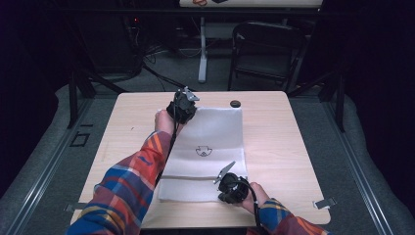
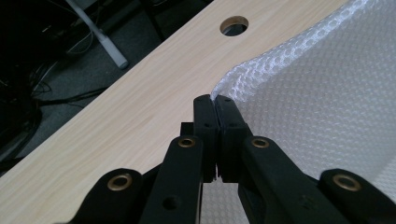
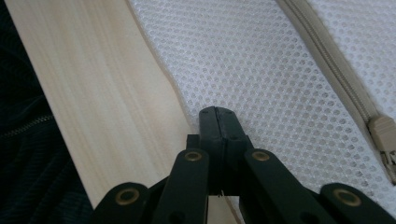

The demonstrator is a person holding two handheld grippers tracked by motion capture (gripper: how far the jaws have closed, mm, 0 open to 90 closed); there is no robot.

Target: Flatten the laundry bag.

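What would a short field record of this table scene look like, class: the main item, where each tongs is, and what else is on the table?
Main item: white mesh bag, lying flat on the wooden table, small dark emblem at its middle
Zip: beige zipper pull on the mesh
Left tongs: jaws shut, pinching the bag's far left corner, which is lifted
Right tongs: jaws shut at the bag's near right edge; whether they pinch it, unclear
Other: round hole in the tabletop beyond the bag

White mesh bag (image 1: 210,147), flat, table centre
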